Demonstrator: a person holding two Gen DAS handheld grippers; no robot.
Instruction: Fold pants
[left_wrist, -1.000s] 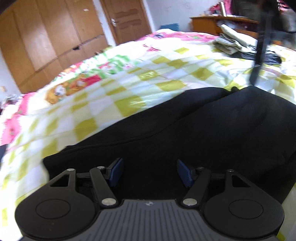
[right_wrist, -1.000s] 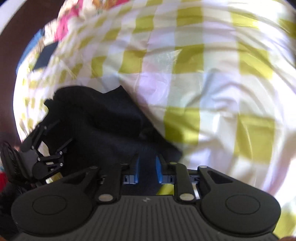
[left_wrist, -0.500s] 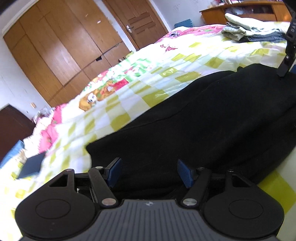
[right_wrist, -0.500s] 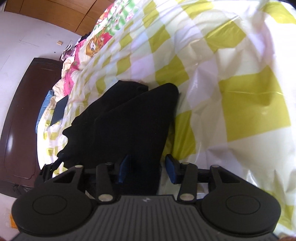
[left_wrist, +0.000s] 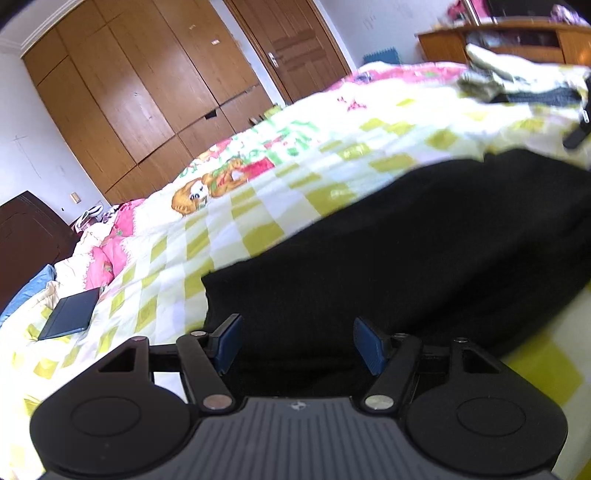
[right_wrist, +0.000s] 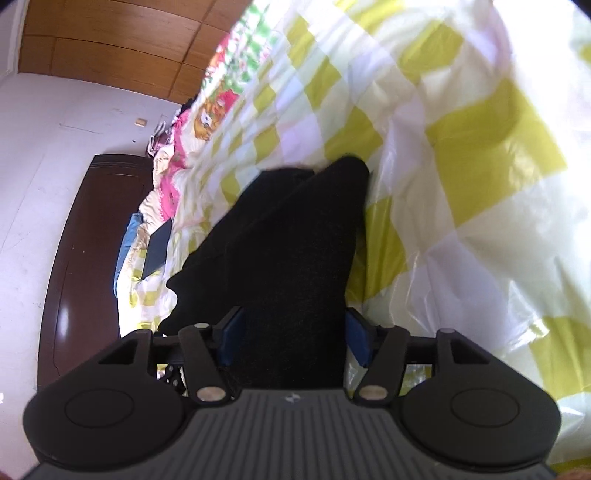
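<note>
Only left view: stacked clothes (left_wrist: 517, 79), perhaps folded, beyond pants (left_wrist: 406, 258).

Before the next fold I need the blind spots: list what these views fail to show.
- Black fabric pants, left wrist view: right end cut off by the frame edge.
- Same pants, right wrist view: near end hidden behind the right gripper.
- Folded pale clothes pile, left wrist view: blurred, items indistinct.

Black pants (left_wrist: 424, 258) cut off at the right edge; far clothes pile (left_wrist: 509, 79) blurred, perhaps folded
</note>
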